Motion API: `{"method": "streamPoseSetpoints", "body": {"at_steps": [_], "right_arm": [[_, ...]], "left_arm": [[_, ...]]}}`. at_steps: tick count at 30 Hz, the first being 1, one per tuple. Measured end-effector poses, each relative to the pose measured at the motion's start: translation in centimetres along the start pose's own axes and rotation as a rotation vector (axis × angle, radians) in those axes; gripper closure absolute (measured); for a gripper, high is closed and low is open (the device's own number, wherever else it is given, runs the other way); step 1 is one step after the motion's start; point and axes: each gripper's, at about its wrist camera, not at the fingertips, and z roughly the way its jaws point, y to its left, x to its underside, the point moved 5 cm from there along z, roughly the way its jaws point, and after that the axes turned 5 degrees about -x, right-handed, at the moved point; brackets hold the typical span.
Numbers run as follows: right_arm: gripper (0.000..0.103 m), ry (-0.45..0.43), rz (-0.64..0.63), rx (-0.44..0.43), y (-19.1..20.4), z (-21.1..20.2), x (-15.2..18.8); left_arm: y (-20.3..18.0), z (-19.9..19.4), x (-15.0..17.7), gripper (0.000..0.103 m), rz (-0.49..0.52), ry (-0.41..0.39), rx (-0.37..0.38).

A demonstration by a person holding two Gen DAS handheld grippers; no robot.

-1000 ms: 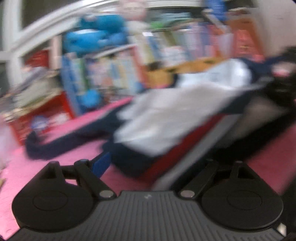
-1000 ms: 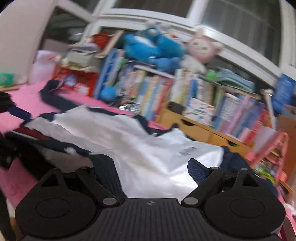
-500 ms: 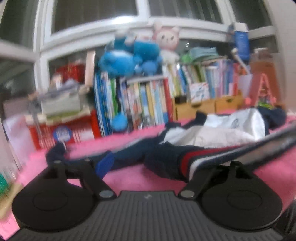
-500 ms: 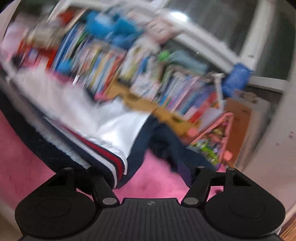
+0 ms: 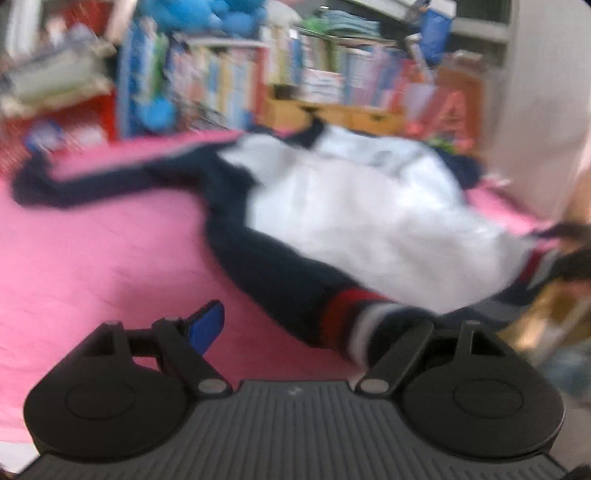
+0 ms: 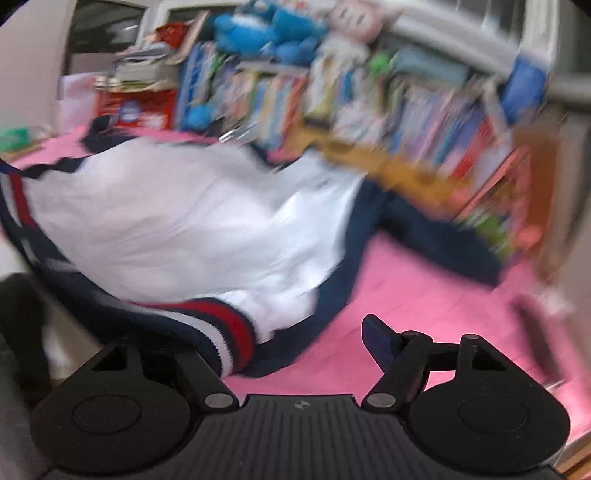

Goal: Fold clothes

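Both views are blurred. The jacket hem hides one finger of each gripper; left gripper jaws apart, right gripper jaws opening.

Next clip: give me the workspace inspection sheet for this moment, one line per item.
Surface: pink cover, mostly bare at left.
Job's things: navy-and-white jacket spread out, inside up; striped hem nearest, sleeve stretched out.
Clutter: nothing seen on the cover beyond the jacket.
Grippers: left tool wide, hem at its right finger; right tool opening, hem at its left finger; pad contact unclear.
Cables: nothing seen.
Surroundings: bookshelf, blue plush toy, window behind.
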Motion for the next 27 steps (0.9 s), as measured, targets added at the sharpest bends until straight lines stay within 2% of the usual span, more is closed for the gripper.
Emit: {"method": "streamPoseSetpoints", "body": {"at_steps": [2,4,9,10,12,13,15,16,18,20,22,24,27], "right_arm": [[0.029,0.027,-0.005,-0.128,1.3,0.3,0.3],[0.027,0.010,-0.011,-0.235,2.3,-0.2,-0.4],[0.017,-0.133,0.104,-0.531,2.5,-2.0,-4.5],[0.014,-0.169,0.127,-0.587,2.2,-2.2,-5.6],[0.006,-0.227,0.170,-0.667,1.4,-1.9,-8.0],[0.003,-0.250,0.184,-0.691,1.1,-1.6,-9.1],[0.003,-0.248,0.151,-0.620,1.5,0.9,-11.4],[0.005,-0.238,0.129,-0.572,2.0,2.4,-12.5],[0.016,-0.196,0.096,-0.494,4.0,6.4,-14.2],[0.045,-0.138,0.064,-0.464,6.5,10.8,-15.3],[0.054,-0.096,0.012,-0.415,9.0,14.5,-15.9],[0.055,-0.061,-0.049,-0.362,11.3,17.7,-16.1],[0.055,0.000,-0.105,-0.384,14.0,20.1,-14.9]], "left_arm": [[0.2,-0.8,-0.1,0.021,-0.049,-0.008,0.135],[0.3,-1.7,-0.6,0.016,-0.093,-0.037,0.236],[0.8,-3.3,-2.9,0.014,-0.208,-0.131,0.467],[0.9,-3.6,-3.3,0.009,-0.220,-0.154,0.491],[1.0,-3.8,-4.1,0.002,-0.216,-0.201,0.452],[1.1,-3.1,-4.4,0.002,-0.211,-0.202,0.396],[1.4,-1.5,-4.8,0.003,-0.206,-0.195,0.286],[1.7,-0.2,-4.7,0.005,-0.222,-0.164,0.236],[2.7,1.8,-4.6,0.006,-0.286,-0.148,0.153],[4.9,3.0,-4.9,0.006,-0.378,-0.170,0.084],[8.7,3.8,-5.4,0.006,-0.518,-0.208,0.002],[13.0,4.6,-6.1,0.006,-0.620,-0.238,-0.091],[19.0,6.0,-7.6,0.006,-0.627,-0.270,-0.291]]}}
